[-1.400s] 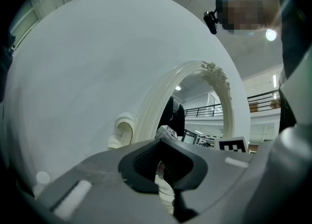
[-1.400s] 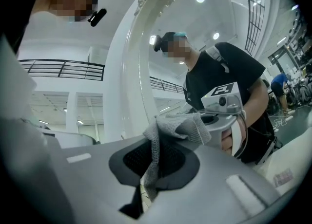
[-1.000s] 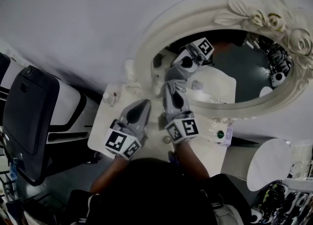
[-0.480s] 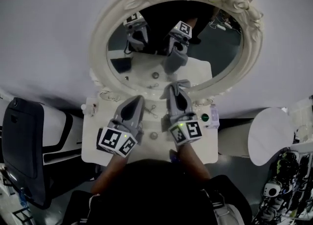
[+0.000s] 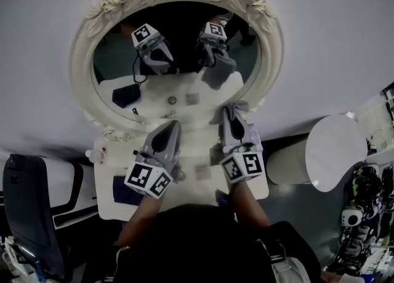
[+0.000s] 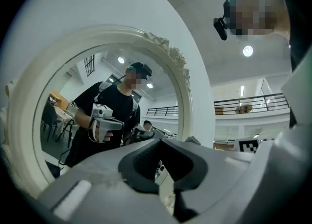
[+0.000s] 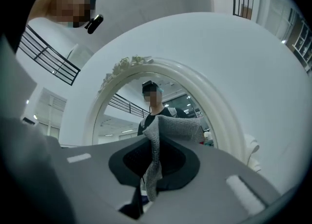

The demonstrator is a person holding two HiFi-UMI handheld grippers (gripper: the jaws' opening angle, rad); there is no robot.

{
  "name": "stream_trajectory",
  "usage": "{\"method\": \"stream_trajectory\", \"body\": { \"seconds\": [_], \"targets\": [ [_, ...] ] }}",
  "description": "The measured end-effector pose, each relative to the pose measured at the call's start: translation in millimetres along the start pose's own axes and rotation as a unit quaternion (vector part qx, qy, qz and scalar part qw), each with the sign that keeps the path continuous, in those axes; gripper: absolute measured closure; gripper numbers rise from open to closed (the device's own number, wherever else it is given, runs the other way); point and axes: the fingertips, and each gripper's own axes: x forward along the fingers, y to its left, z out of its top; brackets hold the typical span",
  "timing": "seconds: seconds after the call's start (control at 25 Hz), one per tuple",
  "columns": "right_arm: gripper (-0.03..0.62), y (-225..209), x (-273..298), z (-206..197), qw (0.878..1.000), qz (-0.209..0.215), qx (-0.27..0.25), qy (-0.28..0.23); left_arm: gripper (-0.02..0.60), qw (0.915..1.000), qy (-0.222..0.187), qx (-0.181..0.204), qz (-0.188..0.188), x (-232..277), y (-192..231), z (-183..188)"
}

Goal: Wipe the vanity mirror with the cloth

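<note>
Holding a grey cloth (image 7: pixel 168 128) in the right gripper (image 7: pixel 153 140): jaws clamped on it, one fold draped over the tip, a strip hanging down through the cut-out behind the jaws

Head view: right gripper (image 5: pixel 233 115) points up at the lower right rim of the mirror (image 5: pixel 178 85); cloth (image 5: pixel 231 108) bunched at its tip, right at the frame edge. Can't tell whether it touches the glass

Left gripper (image 5: pixel 167 129) sits beside it, low over the table (image 5: pixel 104 177), tip aimed at the mirror's bottom rim. Left gripper view: jaws (image 6: pixel 158 142) together, nothing between them

Mirror: oval, cream frame with carved roses on top, upright at the back of the white table. Left gripper view takes the mirror (image 6: pixel 97 96) from its left side, the right gripper view takes the mirror (image 7: pixel 126 116) from its right. Glass reflects both grippers and a person in black

Table: a dark flat item (image 5: pixel 126 189) near the left gripper, a few small bits by the mirror base, too small to tell. Black chair (image 5: pixel 28 202) at far left; round white top (image 5: pixel 332 152) at right, apart from the table
</note>
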Motion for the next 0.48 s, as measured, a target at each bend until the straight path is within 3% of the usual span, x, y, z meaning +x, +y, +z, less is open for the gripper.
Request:
{"method": "stream_trajectory", "body": {
  "seconds": [0.24,0.48],
  "targets": [
    [0.577,-31,2,14,1.0,-0.015,0.0,-0.007,0.58,0.9999,0.0,-0.003,-0.009,24,-8,-4],
    [0.577,-56,12,-2,1.0,-0.02,0.009,0.009,0.58,0.9999,0.008,-0.004,-0.01,42,-4,-14]
  ]
}}
